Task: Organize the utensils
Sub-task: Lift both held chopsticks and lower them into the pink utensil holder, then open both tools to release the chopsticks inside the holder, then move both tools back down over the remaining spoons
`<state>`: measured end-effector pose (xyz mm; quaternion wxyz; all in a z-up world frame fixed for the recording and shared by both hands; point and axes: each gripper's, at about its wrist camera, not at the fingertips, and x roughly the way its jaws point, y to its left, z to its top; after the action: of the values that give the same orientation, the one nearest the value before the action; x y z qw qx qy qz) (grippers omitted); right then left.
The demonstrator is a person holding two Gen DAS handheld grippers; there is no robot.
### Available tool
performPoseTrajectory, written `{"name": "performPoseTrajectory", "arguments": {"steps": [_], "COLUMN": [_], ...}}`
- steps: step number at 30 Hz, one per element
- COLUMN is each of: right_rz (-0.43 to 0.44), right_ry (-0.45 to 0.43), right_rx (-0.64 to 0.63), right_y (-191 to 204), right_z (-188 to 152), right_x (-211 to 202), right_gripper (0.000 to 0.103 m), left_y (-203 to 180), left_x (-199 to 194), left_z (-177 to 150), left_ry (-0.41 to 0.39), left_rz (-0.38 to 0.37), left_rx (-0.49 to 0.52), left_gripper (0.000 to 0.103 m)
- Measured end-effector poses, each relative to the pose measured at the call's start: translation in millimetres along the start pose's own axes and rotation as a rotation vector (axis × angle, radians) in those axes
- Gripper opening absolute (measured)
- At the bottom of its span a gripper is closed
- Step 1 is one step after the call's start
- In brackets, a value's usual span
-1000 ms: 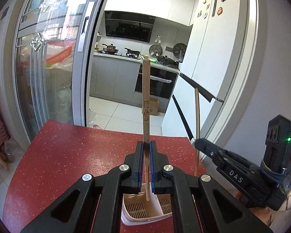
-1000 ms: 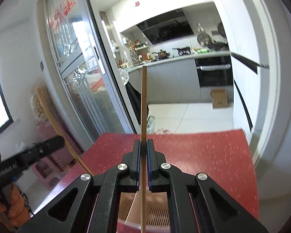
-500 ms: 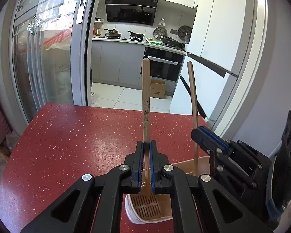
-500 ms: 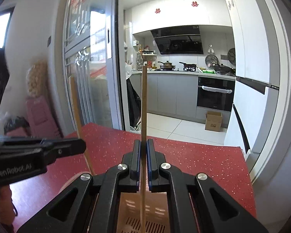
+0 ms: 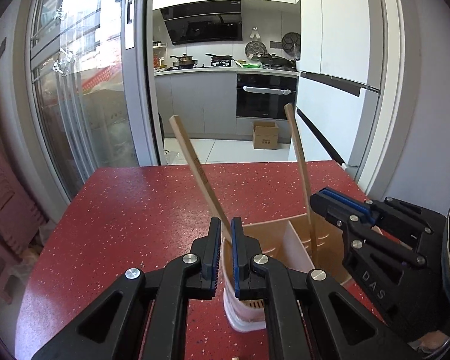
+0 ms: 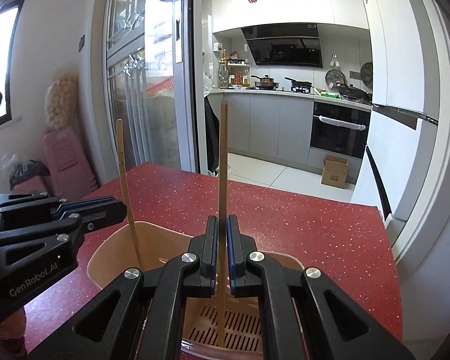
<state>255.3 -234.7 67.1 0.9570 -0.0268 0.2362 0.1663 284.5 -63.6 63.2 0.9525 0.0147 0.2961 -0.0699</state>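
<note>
A pale pink utensil holder (image 5: 288,240) with a slotted floor and a divider stands on the red table (image 5: 141,210); it also shows in the right wrist view (image 6: 153,240). My left gripper (image 5: 224,228) is just above its left compartment, jaws slightly apart, and a wooden chopstick (image 5: 195,165) leans left between them with its tip in the holder. My right gripper (image 6: 221,225) is over the right compartment, jaws slightly apart around a second upright chopstick (image 6: 223,165) whose tip rests on the slotted floor. Each gripper sees the other's chopstick: the right one (image 5: 300,162), the left one (image 6: 124,180).
The table's right edge runs close to a white fridge (image 5: 339,90) and wall. A sliding glass door (image 5: 84,90) stands at the left, with pink stools (image 6: 66,162) beside the table. A kitchen with an oven (image 5: 265,96) lies beyond the far edge.
Both grippers came down over the holder. Both jaws have eased open. The left chopstick has tipped to the left, its tip in the holder; the right chopstick now rests on the holder's floor.
</note>
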Motion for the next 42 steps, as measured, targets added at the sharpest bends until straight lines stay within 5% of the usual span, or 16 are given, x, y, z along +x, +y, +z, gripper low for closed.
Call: {"name": "performPoseTrajectory", "arguments": {"steps": [4, 12, 25, 41, 42], "right_rz": [0.016, 0.051, 0.097, 0.176, 0.191], "right_ry": [0.028, 0.087, 0.353, 0.493, 0.497], "right_rx": [0.03, 0.167, 0.413, 0.582, 0.598], "right_y": [-3, -14, -19, 0, 1], "right_z": [2, -6, -99, -170, -172], "right_x": [-5, -44, -96, -127, -127], "right_gripper": [0.037, 0.051, 0.058, 0.059, 0.059], "left_y": [6, 23, 37, 35, 35], "left_x": [-15, -49, -91, -99, -99], "left_z": [-6, -40, -120, -185, -187], "left_ry": [0.002, 0.043, 0.135, 0.245, 0.251], "left_rz": [0.001, -0.002, -0.018, -0.031, -0.033], "left_rx": [-0.026, -0.072, -0.125, -0.157, -0.16], "left_gripper": [0.036, 0.036, 0.036, 0.036, 0.046]}}
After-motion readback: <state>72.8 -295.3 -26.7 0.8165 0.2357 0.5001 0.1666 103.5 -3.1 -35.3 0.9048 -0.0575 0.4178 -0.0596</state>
